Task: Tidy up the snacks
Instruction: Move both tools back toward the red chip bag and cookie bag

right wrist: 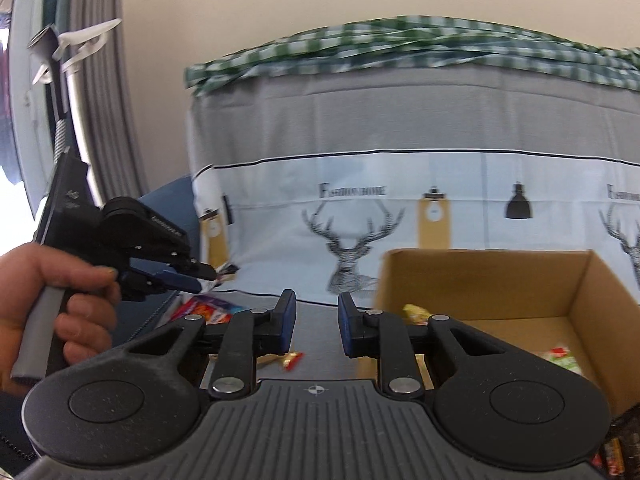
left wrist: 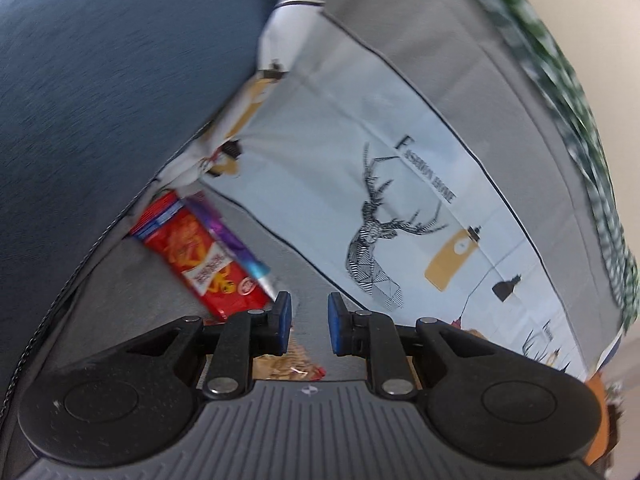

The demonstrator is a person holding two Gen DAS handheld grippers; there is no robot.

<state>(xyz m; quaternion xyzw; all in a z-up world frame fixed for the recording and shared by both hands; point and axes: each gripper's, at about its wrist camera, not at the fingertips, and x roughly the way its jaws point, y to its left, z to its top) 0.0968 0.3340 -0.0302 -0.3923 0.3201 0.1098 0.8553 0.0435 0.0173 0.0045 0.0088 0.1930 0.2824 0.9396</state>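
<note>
Both tools are empty at this moment. The left tool (left wrist: 309, 322) is seen with its blue pads parted by a narrow gap and nothing between them; the right tool (right wrist: 317, 322) stands likewise, slightly open and holding nothing.

The snacks lie on a grey counter (left wrist: 160, 276) draped with a deer-print cloth (left wrist: 400, 200). In the left wrist view a red snack packet (left wrist: 204, 256) lies at the far left of the counter, close against a dark blue cushion (left wrist: 100, 100), with a purple wrapper (left wrist: 236, 240) touching its right side. A further wrapper lies under the tool, mostly hidden. In the right wrist view an open cardboard box (right wrist: 480, 276) stands at the right of the counter — a yellow sweet (right wrist: 416, 312) and a green-and-red packet (right wrist: 560, 356) are already inside it. A small red-and-gold sweet (right wrist: 292, 358) lies loose on the counter, just left of the box.

The step in hand appears to be a reach for the next loose snack, the left tool being aimed towards the red packet. The next move would call for wider opening of the pads, since the packet looks broader than the present gap — or an approach onto its thin edge. The purple wrapper could be dragged along unless the pads are set clear of it.
</note>
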